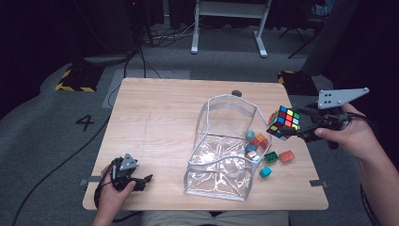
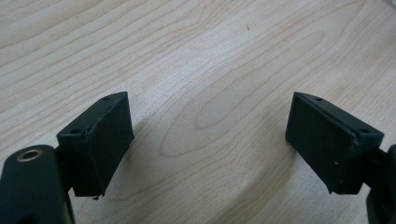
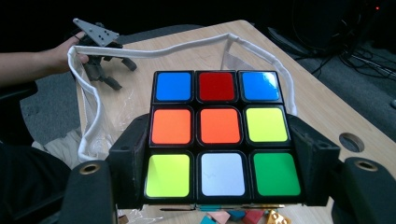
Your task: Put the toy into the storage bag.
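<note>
The puzzle cube [image 1: 284, 122] sits at the right of the high view, lifted off the wooden table [image 1: 155, 117] and clamped between the jaws of the right gripper [image 1: 301, 131], which reaches in from the right edge of the frame. It hangs just beside the upper right rim of the clear pouch [image 1: 226, 146], above the loose toy bricks [image 1: 277, 157] that lie on the table near the pouch's right side.

In the right gripper view the cube [image 3: 218, 133] takes up the middle of the frame, its black body gripped on the left and right flanks by the two black pads. The face toward the camera is a three-by-three grid of glossy stickers (scrambled): blue, red, blue along the top row; orange, orange, yellow across the middle; yellow-green, white, green along the bottom. In the high view other faces show mixed red, yellow, green, blue and white tiles.

The pouch [image 3: 140, 84] has a white fabric rim and stands open behind the cube; some small bricks lie inside it.

At the lower left of the high view, the left gripper [image 1: 141, 181] rests low by the table's near corner, its jaws spread wide with only bare wood between them in its own view.
</note>
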`<state>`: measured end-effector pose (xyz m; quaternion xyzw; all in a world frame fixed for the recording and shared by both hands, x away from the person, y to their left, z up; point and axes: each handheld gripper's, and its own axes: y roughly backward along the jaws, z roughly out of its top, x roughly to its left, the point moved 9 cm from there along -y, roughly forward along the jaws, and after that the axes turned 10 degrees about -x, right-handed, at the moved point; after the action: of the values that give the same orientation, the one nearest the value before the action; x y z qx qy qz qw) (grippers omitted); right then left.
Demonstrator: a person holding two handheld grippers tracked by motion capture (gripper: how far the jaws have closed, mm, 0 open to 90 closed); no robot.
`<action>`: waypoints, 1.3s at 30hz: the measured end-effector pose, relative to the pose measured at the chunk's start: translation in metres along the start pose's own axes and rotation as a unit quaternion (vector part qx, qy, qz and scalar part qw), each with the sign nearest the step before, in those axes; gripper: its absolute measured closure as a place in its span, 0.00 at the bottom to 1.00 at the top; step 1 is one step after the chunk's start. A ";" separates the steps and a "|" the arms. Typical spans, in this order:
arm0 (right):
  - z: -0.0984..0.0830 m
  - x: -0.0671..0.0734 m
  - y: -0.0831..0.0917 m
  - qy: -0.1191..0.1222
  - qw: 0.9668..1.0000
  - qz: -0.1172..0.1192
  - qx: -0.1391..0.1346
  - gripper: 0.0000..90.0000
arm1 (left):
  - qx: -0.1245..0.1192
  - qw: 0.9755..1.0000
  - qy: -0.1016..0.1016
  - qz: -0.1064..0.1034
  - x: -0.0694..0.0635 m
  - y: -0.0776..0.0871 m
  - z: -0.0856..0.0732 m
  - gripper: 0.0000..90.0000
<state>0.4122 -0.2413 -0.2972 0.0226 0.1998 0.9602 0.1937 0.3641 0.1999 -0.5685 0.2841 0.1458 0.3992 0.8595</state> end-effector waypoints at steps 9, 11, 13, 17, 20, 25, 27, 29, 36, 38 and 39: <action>0.012 0.006 -0.029 0.022 0.999 0.030 0.017 0.38 | -0.001 1.000 -0.001 0.002 0.000 0.000 0.000 0.17; 0.013 0.007 -0.033 0.024 0.999 0.034 0.019 0.38 | 0.000 1.000 -0.001 0.001 0.000 0.000 0.000 0.17; 0.015 0.009 -0.041 0.028 0.999 0.042 0.022 0.38 | -0.001 1.000 -0.001 0.002 0.000 0.000 0.000 0.17; 0.019 0.011 -0.057 0.034 0.997 0.054 0.031 0.38 | -0.001 1.000 -0.001 0.002 0.000 0.000 0.000 0.17; 0.022 0.013 -0.067 0.036 0.997 0.063 0.035 0.38 | -0.001 1.000 -0.001 0.002 0.000 0.000 0.000 0.17; 0.027 0.015 -0.088 0.044 0.995 0.077 0.046 0.38 | -0.001 1.000 -0.001 0.002 0.000 0.000 0.000 0.17; 0.029 0.016 -0.095 0.044 0.994 0.083 0.048 0.38 | -0.002 1.000 -0.001 0.002 0.000 0.000 0.000 0.17; 0.029 0.017 -0.098 0.046 0.994 0.085 0.049 0.38 | -0.002 1.000 -0.001 0.003 0.000 0.000 0.000 0.17; 0.032 0.027 -0.124 0.053 0.992 0.103 0.056 0.38 | -0.001 1.000 -0.002 0.002 0.000 0.000 0.000 0.18; 0.031 0.027 -0.125 0.052 0.992 0.104 0.058 0.38 | -0.001 1.000 -0.002 0.002 0.000 0.000 0.000 0.18; 0.030 0.027 -0.128 0.056 0.991 0.106 0.061 0.38 | -0.001 1.000 -0.002 0.002 0.000 0.000 0.000 0.18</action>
<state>0.4373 -0.1116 -0.3208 0.0019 0.2649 0.9611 0.0778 0.3636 0.1997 -0.5684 0.2839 0.1429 0.4004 0.8595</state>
